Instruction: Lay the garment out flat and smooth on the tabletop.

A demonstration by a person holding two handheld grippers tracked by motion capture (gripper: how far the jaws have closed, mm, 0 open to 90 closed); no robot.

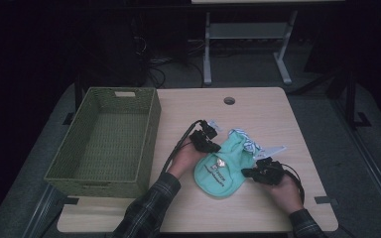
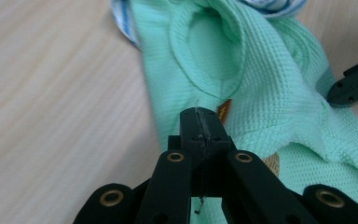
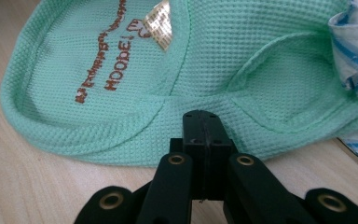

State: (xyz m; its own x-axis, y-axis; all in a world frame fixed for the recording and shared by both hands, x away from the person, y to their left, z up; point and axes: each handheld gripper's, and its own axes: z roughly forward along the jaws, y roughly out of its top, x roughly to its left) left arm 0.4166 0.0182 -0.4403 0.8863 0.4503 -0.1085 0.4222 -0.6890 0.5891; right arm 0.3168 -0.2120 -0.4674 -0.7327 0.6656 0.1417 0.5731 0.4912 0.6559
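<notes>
High view shows the mint garment (image 1: 222, 166) on the table beside the bare basket (image 1: 106, 141), left gripper (image 1: 206, 138) and right gripper (image 1: 258, 173) pressed together at its edges, nothing packed yet.

Basket (image 1: 106, 141) walls off table's (image 1: 258, 106) left edge. Garment (image 1: 223, 166) sits centre-front between both grippers. Far half of tabletop open, also front strip.

mint-green waffle-knit garment (image 1: 222, 168) | brown lettering | crumpled flat | table middle

Green garment (image 3: 242, 70): "HOODE!" (other line illegible).
</notes>
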